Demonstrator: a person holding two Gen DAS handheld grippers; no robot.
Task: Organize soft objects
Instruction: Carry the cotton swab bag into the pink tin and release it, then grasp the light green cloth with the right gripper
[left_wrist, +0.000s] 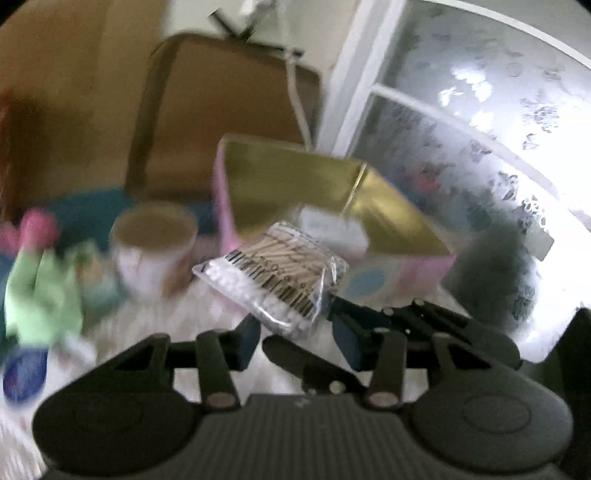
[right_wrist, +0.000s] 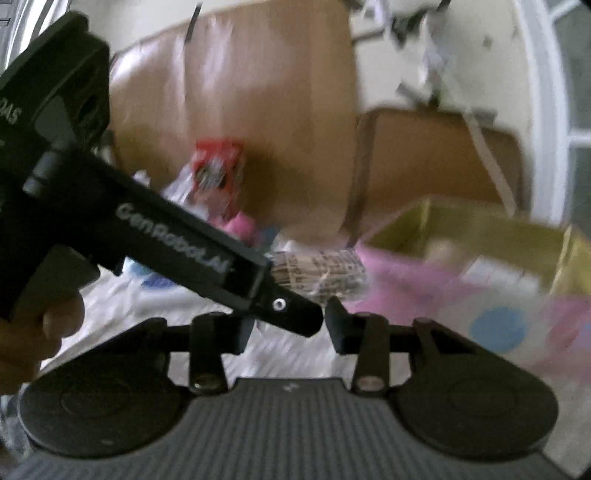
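A clear packet of cotton swabs (left_wrist: 273, 278) hangs between the fingers of my left gripper (left_wrist: 295, 334), just in front of a pink box with a gold inside (left_wrist: 388, 206). The jaws stand fairly wide and whether they grip it is unclear through the blur. In the right wrist view the left gripper's body (right_wrist: 155, 236) crosses the frame with the same packet (right_wrist: 317, 273) at its tip. My right gripper (right_wrist: 291, 328) is open and empty just below it. The pink box (right_wrist: 480, 236) lies to the right.
A round paper tub (left_wrist: 153, 245) stands left of the box. Green and pink soft items (left_wrist: 40, 288) lie at the far left. A brown board (left_wrist: 221, 110) leans behind, beside a bright window (left_wrist: 480, 129). A red packet (right_wrist: 218, 170) lies further back.
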